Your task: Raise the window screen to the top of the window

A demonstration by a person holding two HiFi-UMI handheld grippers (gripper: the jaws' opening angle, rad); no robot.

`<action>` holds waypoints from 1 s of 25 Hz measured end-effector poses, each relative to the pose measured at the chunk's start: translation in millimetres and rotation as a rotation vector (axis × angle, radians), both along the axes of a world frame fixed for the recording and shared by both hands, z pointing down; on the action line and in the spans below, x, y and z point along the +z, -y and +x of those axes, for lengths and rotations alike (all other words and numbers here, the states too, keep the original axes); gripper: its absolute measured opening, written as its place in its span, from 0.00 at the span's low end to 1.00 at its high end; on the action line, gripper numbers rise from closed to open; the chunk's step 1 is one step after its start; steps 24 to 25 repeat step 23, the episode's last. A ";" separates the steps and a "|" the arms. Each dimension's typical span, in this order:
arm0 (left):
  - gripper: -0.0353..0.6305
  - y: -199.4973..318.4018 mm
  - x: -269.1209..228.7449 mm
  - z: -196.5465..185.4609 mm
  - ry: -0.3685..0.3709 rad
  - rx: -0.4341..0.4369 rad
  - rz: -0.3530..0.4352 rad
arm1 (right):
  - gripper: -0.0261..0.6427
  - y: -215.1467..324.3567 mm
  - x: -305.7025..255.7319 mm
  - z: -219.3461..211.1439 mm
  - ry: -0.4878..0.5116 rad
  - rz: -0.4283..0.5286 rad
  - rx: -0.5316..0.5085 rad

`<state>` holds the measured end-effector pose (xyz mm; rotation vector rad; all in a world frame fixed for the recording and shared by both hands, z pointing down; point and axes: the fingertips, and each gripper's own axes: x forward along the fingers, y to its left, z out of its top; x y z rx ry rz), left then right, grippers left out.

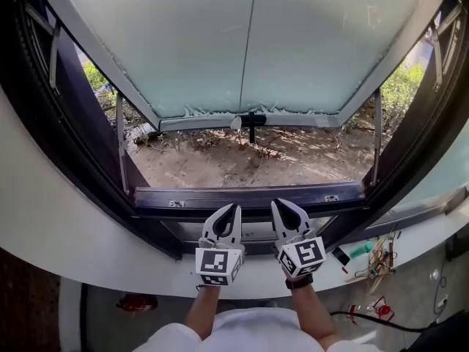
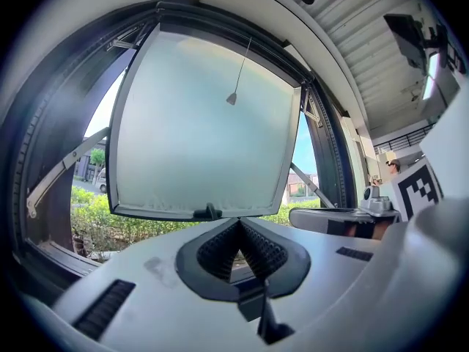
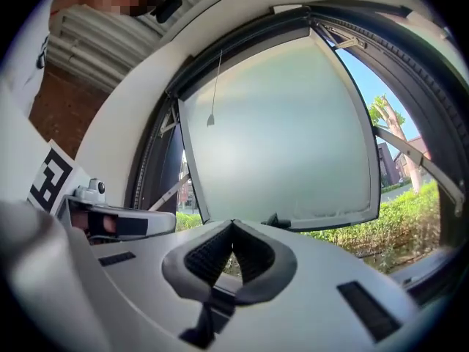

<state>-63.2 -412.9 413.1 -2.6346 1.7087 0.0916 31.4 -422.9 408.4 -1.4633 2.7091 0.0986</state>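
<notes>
your left claw (image 1: 232,210) and right claw (image 1: 281,205) are closed, empty, near the rail (image 1: 249,196); the pull cord (image 1: 236,122) hangs ahead and above, probably nearer your left.

Left claw (image 1: 234,210) beside right claw (image 1: 278,204), window (image 1: 183,50) beyond

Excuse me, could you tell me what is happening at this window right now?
A person at an open window holds the left gripper and the right gripper side by side near the lower frame. Both are shut and hold nothing. The frosted sash is swung outward, and a thin pull cord hangs in front of it, untouched.
</notes>
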 end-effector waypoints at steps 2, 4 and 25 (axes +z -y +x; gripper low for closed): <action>0.06 0.4 3.1 2.3 -0.002 -0.001 -0.006 | 0.04 -3.9 1.7 -1.1 -0.023 0.004 -0.004; 0.06 -0.2 4.7 5.1 -0.001 0.001 -0.009 | 0.04 -6.4 1.3 -1.9 -0.025 0.008 -0.011; 0.06 -16.2 8.2 0.1 0.002 -0.016 -0.019 | 0.04 -19.4 9.1 -6.1 0.014 -0.017 -0.026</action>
